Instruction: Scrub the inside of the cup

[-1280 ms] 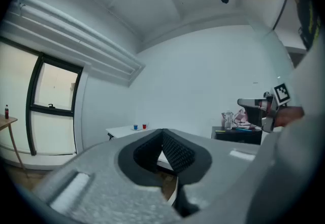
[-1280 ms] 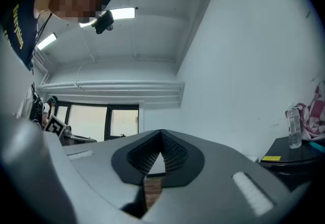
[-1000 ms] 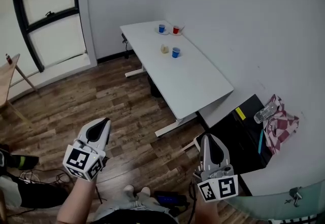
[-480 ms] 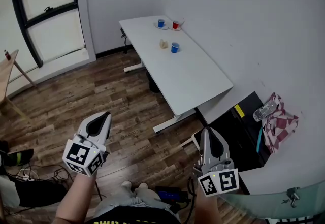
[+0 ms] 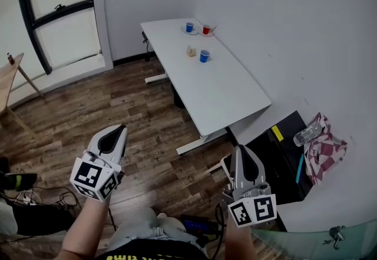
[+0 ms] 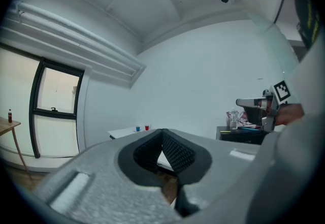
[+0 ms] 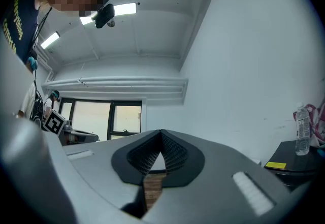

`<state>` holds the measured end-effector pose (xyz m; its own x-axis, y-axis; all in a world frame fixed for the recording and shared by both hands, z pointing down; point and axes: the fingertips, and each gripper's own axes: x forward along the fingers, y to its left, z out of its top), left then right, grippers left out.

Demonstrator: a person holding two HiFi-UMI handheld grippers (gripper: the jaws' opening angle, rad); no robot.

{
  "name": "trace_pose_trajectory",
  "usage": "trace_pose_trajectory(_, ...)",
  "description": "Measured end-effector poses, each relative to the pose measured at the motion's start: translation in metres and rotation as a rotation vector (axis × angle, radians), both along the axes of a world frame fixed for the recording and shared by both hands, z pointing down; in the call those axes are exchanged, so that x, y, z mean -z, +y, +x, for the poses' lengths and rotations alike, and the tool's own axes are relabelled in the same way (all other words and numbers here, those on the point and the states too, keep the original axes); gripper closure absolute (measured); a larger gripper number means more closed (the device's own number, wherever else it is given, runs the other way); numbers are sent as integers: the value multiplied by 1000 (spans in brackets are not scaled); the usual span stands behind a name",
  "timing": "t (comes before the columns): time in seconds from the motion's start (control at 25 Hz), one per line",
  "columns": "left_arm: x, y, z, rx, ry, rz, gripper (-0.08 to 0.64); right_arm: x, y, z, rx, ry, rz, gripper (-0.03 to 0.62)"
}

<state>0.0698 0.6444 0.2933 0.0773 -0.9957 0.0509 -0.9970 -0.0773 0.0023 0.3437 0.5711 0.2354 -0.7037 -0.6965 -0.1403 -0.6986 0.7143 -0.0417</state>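
White table set on wood floor, blue cup on it; left gripper and right gripper held fully closed, empty, well apart from it.

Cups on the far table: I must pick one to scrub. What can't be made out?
- Head view: blue cup, far blue cup and red cup too small to see inside.
- Head view: tan item too small to identify.
- Left gripper view: cups mere specks.
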Motion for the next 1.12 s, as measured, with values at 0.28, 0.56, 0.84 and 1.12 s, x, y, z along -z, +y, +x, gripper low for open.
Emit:
trace_pose_trajectory(0.28,-2,-13,-1,12,-7,-10,557,-4,-20,-4,13,-9,-7,586)
trace_pose_trajectory(0.56,-9,-49,-24,20,13,-4,557,-4,-56,-25,19,-7,-1,586)
trace_pose_trajectory(0.84,-12,-117,-65,-7,29,-2,557,-6,-114,-64,2,-1,-11,586)
trace_pose_trajectory(1.12,-9,-191,-109,-60,30,-8,557,1,-177,-118,-26,4,-7,586)
